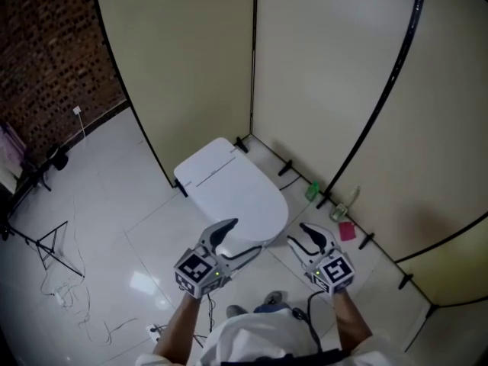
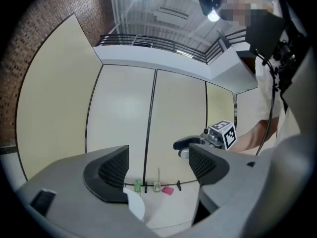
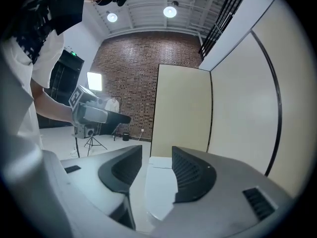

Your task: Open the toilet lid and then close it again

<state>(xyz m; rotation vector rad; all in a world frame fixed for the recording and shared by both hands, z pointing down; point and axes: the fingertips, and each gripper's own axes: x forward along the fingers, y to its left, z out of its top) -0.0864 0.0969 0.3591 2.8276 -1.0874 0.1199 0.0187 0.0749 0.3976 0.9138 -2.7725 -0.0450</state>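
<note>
- Toilet lid [image 1: 236, 193] down; long axis from wall corner [image 1: 252, 124] toward person [image 1: 259, 334], front nearest.
- L gripper [image 1: 242, 239]: jaws wide, empty.
- R gripper [image 1: 297, 235]: narrower gap, empty.

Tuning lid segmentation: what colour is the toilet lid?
The toilet lid is plain white; the head view shows it best.

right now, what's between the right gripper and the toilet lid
Nothing. In the head view only a strip of white floor shows between the right gripper and the closed toilet lid; the right gripper view sees the lid past its open jaws.
</note>
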